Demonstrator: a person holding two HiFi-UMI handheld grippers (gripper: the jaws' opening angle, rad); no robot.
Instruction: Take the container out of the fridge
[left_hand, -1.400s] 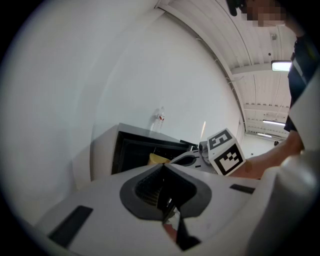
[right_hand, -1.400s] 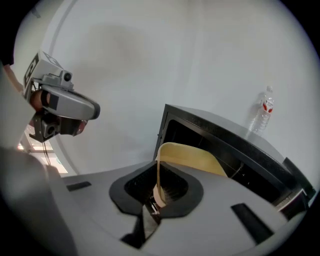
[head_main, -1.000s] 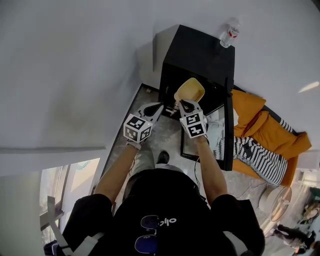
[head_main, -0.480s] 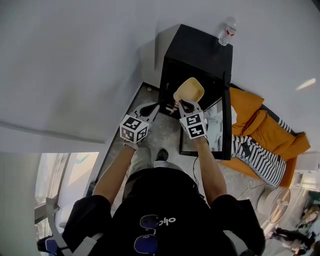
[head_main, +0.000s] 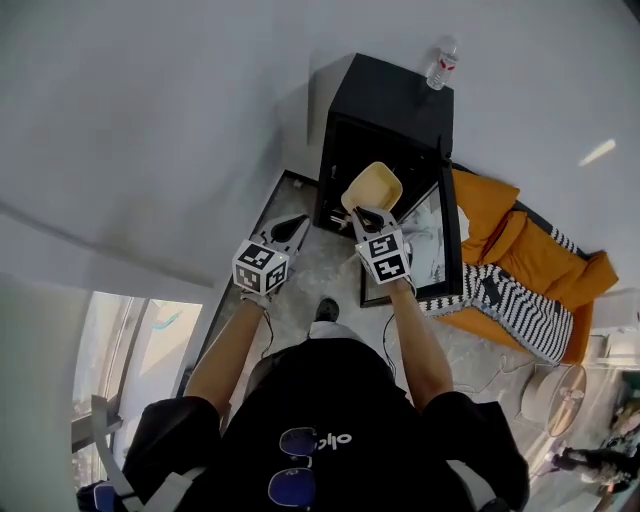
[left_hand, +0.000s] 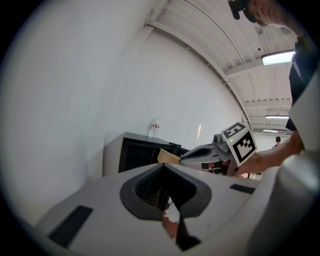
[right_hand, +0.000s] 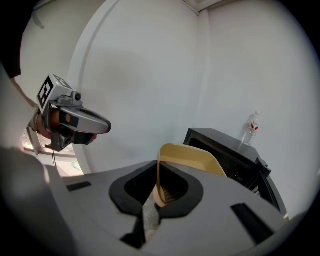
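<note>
My right claw (head_main: 369, 214) is clamped on the near wall of the container (head_main: 373, 186), one jaw inside and one outside, since I judge that thin rim the only part the jaws can span; this leaves it jutting forward in the air, just in front of the fridge (head_main: 392, 95) opening and, as far as I can tell, outside the cavity; the door (head_main: 449, 235) stands swung open on the right, so the way out is free; my left claw (head_main: 297, 222) is closed on nothing and sits off to the left, probably to stay out of the path.
</note>
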